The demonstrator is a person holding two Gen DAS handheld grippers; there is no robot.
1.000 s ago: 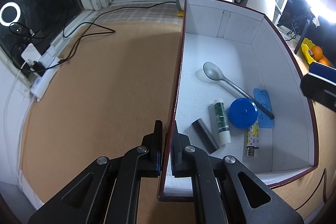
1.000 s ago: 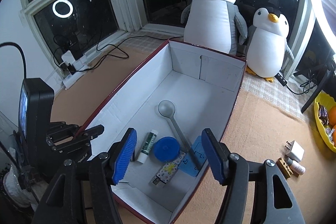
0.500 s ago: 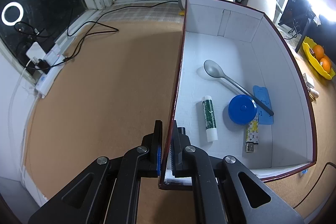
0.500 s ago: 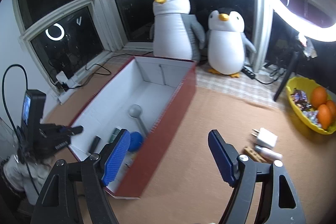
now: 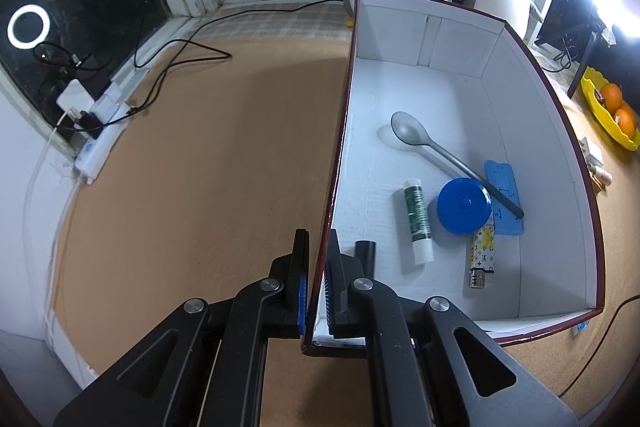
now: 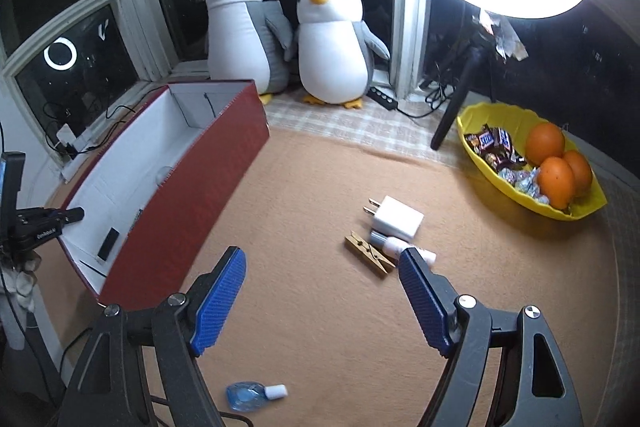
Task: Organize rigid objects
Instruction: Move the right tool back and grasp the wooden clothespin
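While the left gripper point(image 5: 318, 281) pinches the box point(image 5: 340, 163) wall, the wide, empty right gripper point(image 6: 322, 301) should straddle the clothespin point(image 6: 370, 253) beside the charger point(image 6: 396, 219).

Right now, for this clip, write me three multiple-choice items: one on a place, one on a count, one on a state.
1. Where does the spoon lie?
A. in the box
B. on the mat
C. in the yellow bowl

2. How many oranges are in the yellow bowl?
A. one
B. three
C. five

3. What is the left tool doing?
A. hanging open above the mat
B. holding the spoon
C. clamped on the box wall

Key: 1 A, the spoon rests on the box's white floor. 2 B, three oranges sit together at one end of the bowl. 3 C, its fingers pinch the wall from both sides.
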